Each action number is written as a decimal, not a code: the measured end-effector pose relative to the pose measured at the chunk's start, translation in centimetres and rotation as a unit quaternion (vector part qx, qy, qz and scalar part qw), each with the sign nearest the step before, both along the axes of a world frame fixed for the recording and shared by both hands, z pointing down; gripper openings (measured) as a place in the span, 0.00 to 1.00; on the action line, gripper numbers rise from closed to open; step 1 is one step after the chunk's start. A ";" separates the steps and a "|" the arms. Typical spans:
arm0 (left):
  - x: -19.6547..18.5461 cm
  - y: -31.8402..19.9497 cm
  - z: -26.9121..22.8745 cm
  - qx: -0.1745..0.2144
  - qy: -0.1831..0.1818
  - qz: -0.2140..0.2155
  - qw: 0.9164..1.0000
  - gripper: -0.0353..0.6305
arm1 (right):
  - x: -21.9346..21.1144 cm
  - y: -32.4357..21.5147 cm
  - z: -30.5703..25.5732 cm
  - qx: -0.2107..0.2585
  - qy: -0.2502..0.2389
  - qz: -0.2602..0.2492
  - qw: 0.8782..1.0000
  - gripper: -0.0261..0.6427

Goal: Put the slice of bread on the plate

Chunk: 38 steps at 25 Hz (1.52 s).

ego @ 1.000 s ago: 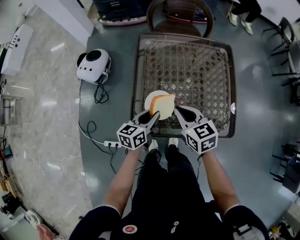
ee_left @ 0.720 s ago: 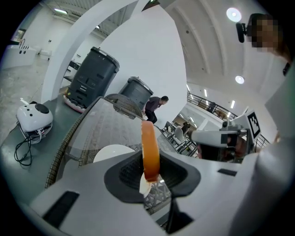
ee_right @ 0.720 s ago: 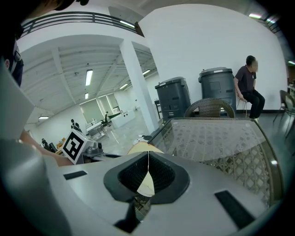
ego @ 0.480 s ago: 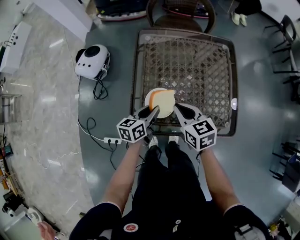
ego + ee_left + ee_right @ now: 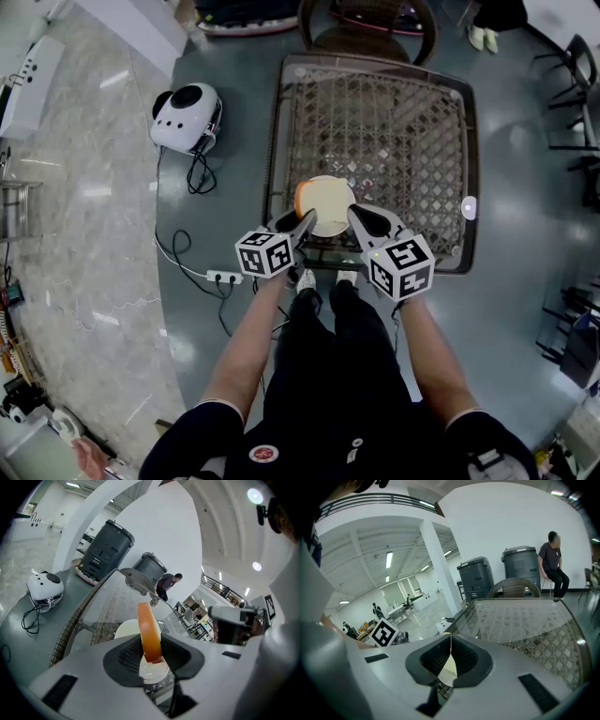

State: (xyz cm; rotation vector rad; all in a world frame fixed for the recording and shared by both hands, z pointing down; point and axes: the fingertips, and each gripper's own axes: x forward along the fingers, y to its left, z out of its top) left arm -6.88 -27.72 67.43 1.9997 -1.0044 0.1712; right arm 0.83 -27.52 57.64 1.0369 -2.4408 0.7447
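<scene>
My left claw (image 5: 304, 222) angles down, clamping the slice of bread (image 5: 149, 633) edge-up over the plate (image 5: 123, 629); my right claw (image 5: 449, 659) is closed.

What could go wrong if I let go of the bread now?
The slice of bread stands on edge in the left gripper jaws over the plate. If released like this, it might tip and land partly off the rim. The plate sits near the glass table front edge, with the right gripper close beside it, so a bump could shift it.
</scene>
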 end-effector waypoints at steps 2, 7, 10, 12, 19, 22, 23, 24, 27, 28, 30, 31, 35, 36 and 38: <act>-0.1 0.0 0.4 -0.003 -0.012 0.002 1.000 0.21 | -0.1 0.0 0.1 -0.001 -0.001 -0.001 1.000 0.05; -0.5 -0.1 1.1 -0.011 -0.021 -0.008 1.000 0.22 | -0.5 0.1 0.2 -0.003 -0.001 -0.003 1.000 0.05; -0.7 -0.1 1.3 -0.009 -0.033 -0.013 0.999 0.23 | -0.7 0.1 0.2 -0.004 -0.002 -0.002 1.000 0.05; -0.8 -0.1 1.5 -0.011 -0.040 -0.016 0.999 0.23 | -0.6 0.1 0.3 -0.005 -0.002 0.000 1.000 0.05; -1.8 -0.2 2.4 -0.026 -0.061 -0.033 0.997 0.29 | -0.5 0.3 0.5 -0.010 -0.005 0.005 1.000 0.05; -2.3 -0.1 2.9 -0.032 -0.078 -0.038 0.996 0.32 | -0.5 0.3 0.6 -0.012 -0.007 0.006 1.000 0.05; -2.4 -0.1 3.2 -0.034 -0.086 -0.038 0.995 0.33 | -0.6 0.3 0.7 -0.012 -0.007 0.006 1.000 0.05; -2.5 -0.1 3.4 -0.037 -0.093 -0.038 0.994 0.34 | -0.6 0.3 0.7 -0.012 -0.008 0.006 1.000 0.05; -2.7 -0.1 3.7 -0.040 -0.106 -0.039 0.993 0.34 | -0.5 0.2 0.7 -0.012 -0.008 0.008 1.000 0.05; -2.8 -0.1 3.7 -0.039 -0.112 -0.039 0.992 0.35 | -0.4 0.1 0.7 -0.012 -0.008 0.009 1.000 0.05; -3.1 -0.1 3.6 -0.034 -0.126 -0.036 0.991 0.35 | -0.3 0.0 0.6 -0.011 -0.009 0.012 1.000 0.05; -3.2 -0.1 3.5 -0.030 -0.134 -0.032 0.990 0.35 | -0.3 0.0 0.5 -0.010 -0.010 0.014 1.000 0.05; -3.5 -0.3 1.9 -0.001 -0.162 -0.022 0.987 0.35 | 0.1 -0.1 -0.1 -0.007 -0.013 0.022 1.000 0.05; -3.6 -0.3 1.2 0.009 -0.166 -0.022 0.986 0.35 | 0.1 0.0 -0.4 -0.005 -0.015 0.023 1.000 0.05; -3.5 -0.3 -0.3 0.028 -0.168 -0.018 0.985 0.35 | 0.2 0.2 -1.0 0.000 -0.019 0.025 1.000 0.05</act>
